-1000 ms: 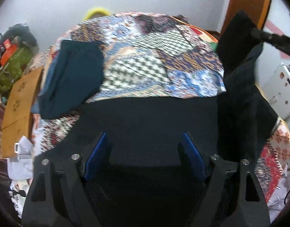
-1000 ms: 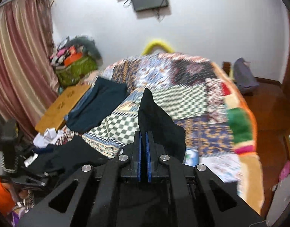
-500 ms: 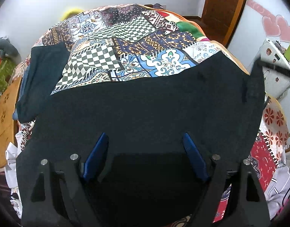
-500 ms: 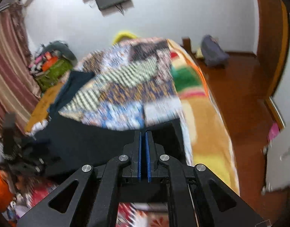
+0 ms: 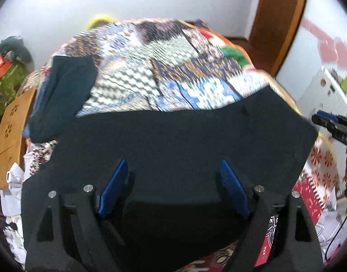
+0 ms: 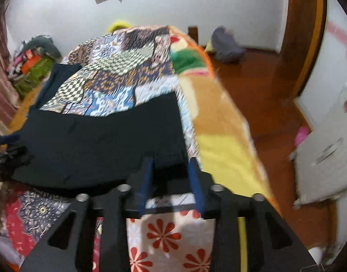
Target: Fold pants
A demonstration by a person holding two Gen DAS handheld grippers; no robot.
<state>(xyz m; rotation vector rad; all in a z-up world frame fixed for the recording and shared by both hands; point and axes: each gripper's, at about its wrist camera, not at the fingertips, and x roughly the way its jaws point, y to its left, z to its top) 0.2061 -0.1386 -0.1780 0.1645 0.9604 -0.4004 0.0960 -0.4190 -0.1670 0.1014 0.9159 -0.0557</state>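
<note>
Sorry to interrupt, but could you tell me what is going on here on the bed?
A person with a handheld tool in each hand is folding black pants on a patchwork bedspread. The pants lie spread flat. The right tool is opening, its pads either side of the pants' corner but not pressing it. The left tool stands open over the cloth. Another dark garment lies beside.

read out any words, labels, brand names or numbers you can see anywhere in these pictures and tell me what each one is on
None can be read for certain.
right gripper: small pale digits on its body, too blurred to read.
red box on the clutter pile by the wall: white marks, too small to read.
black pants: no label showing.
</note>
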